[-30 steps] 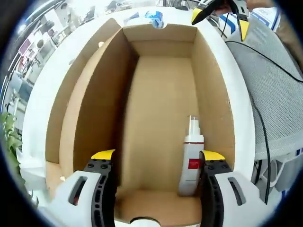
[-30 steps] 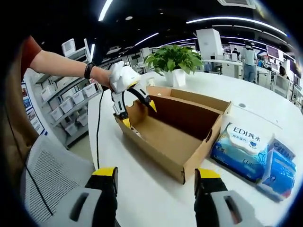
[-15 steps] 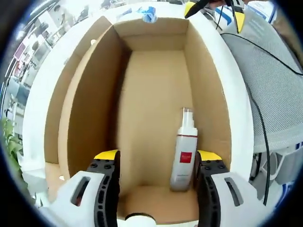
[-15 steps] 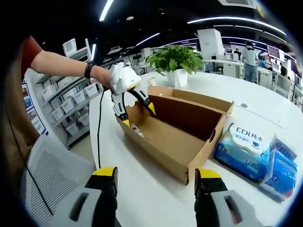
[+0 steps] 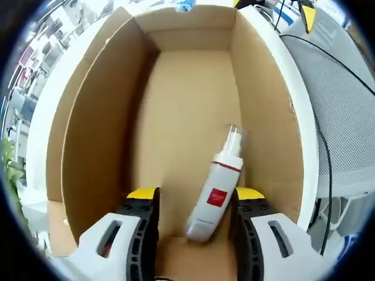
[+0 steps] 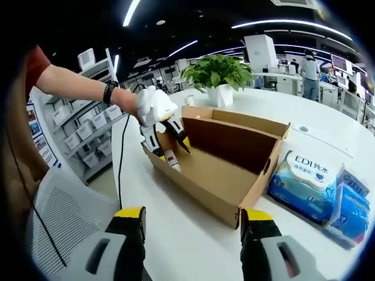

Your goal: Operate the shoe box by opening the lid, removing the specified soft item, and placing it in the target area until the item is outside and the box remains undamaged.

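The open cardboard shoe box lies under my left gripper, which reaches down into it. A white spray bottle with a red label lies tilted between the jaws and leans on the right one; a gap shows on its left side. The jaws stand wider than the bottle. In the right gripper view the left gripper hangs over the box's near left corner with the bottle under it. My right gripper is open over the table, short of the box.
Blue wipe packs lie to the right of the box on the white table. A potted plant stands behind it. A grey mesh chair sits at the table's edge, with a black cable across it.
My left gripper has gone deeper into the box and its jaws have narrowed. The bottle, earlier along the right wall, now sits tilted between them. The right gripper has stayed put.
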A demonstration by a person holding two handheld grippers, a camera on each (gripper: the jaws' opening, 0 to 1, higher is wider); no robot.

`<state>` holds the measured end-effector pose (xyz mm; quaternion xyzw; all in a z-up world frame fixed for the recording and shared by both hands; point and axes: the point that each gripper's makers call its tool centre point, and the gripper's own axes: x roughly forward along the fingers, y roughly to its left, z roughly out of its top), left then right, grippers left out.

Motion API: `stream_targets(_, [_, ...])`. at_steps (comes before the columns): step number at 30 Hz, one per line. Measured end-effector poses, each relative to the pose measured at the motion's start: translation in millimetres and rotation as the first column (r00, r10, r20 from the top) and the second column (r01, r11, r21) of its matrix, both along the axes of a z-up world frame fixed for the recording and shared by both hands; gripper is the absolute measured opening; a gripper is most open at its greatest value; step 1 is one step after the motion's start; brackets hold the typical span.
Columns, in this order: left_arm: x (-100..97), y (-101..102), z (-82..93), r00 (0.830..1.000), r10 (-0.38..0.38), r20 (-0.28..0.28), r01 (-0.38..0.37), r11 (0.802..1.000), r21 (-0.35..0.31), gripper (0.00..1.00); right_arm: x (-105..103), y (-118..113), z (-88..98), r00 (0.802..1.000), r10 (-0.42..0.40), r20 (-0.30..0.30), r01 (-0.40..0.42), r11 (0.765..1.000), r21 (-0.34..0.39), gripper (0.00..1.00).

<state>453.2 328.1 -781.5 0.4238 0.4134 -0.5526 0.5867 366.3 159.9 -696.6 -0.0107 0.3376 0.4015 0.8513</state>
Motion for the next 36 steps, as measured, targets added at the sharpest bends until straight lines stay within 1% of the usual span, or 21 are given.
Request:
stream_targets(2, [-2.3, -1.8, -2.3, 1.000, 0.013, -0.011, -0.013, 1.000, -0.013, 0.34, -0.6, -0.3, -0.7, 1.000, 0.002, -0.002, -0.002, 1.000, -0.003, 0.64])
stream_targets(3, [-7.3, -1.5, -3.5, 0.999, 0.023, -0.039, -0.024, 1.000, -0.011, 0.32, -0.7, -0.5, -1.0, 1.000, 0.002, -0.003, -0.002, 1.000, -0.003, 0.64])
stream_targets(4, [-3.9, -0.9, -1.2, 1.000, 0.019, -0.019, -0.019, 1.000, -0.013, 0.31, -0.6, -0.5, -1.0, 1.000, 0.002, -0.004, -0.002, 1.000, -0.003, 0.64])
stream_targets(5, [-5.3, -1.1, -0.2, 0.999, 0.023, -0.026, -0.023, 0.999, -0.022, 0.28, -0.3, -0.4, -0.9, 1.000, 0.001, -0.003, -0.001, 1.000, -0.002, 0.64])
stream_targets(6, [-7.1, -1.9, 0.0, 1.000, 0.011, -0.024, -0.011, 0.999, -0.033, 0.26, -0.2, 0.0, -1.0, 1.000, 0.001, -0.004, -0.001, 1.000, -0.001, 0.64])
stream_targets(11, [-6.9, -2.1, 0.0, 1.000, 0.024, -0.013, -0.024, 0.999, -0.039, 0.22, 0.0, 0.7, -1.4, 1.000, -0.001, -0.007, 0.001, 1.000, -0.003, 0.64])
stream_targets(12, [-10.2, -1.3, 0.0, 0.998, 0.046, -0.033, -0.047, 0.998, -0.035, 0.21, 0.0, 0.7, -1.4, 1.000, -0.001, -0.006, 0.001, 1.000, -0.003, 0.64])
stream_targets(13, [-11.1, -1.1, -0.1, 0.999, 0.037, -0.040, -0.038, 0.999, -0.030, 0.21, -0.4, 0.9, -1.3, 1.000, 0.004, -0.006, -0.005, 1.000, -0.003, 0.64])
stream_targets(16, [-7.8, 1.2, -1.3, 1.000, -0.002, 0.004, 0.002, 1.000, -0.002, 0.20, -0.9, 1.0, -1.5, 1.000, 0.010, -0.008, -0.010, 1.000, -0.006, 0.65])
stream_targets(19, [-6.5, -1.0, 2.0, 1.000, 0.004, 0.009, -0.004, 1.000, -0.021, 0.20, 0.0, 1.0, -0.4, 1.000, 0.008, -0.010, -0.008, 1.000, -0.003, 0.65])
stream_targets(21, [-5.2, -0.7, 3.2, 1.000, 0.005, 0.017, -0.005, 1.000, -0.022, 0.20, 0.5, 0.8, 0.0, 1.000, 0.008, -0.010, -0.008, 1.000, -0.004, 0.65])
stream_targets(23, [-3.5, -0.1, 7.6, 0.999, 0.003, 0.032, -0.002, 1.000, -0.030, 0.20, 1.5, 0.9, 1.2, 1.000, 0.008, -0.011, -0.008, 1.000, -0.002, 0.65])
stream_targets(29, [-4.6, -4.9, 20.1, 0.999, 0.009, 0.051, -0.006, 0.998, -0.061, 0.20, 2.9, 4.0, 1.3, 0.999, 0.022, -0.024, -0.021, 1.000, 0.015, 0.64])
stream_targets(36, [-5.9, -11.8, 31.6, 0.996, -0.007, 0.090, 0.014, 0.997, -0.078, 0.20, 2.9, 7.2, 2.2, 0.999, 0.034, -0.038, -0.034, 0.999, 0.019, 0.64])
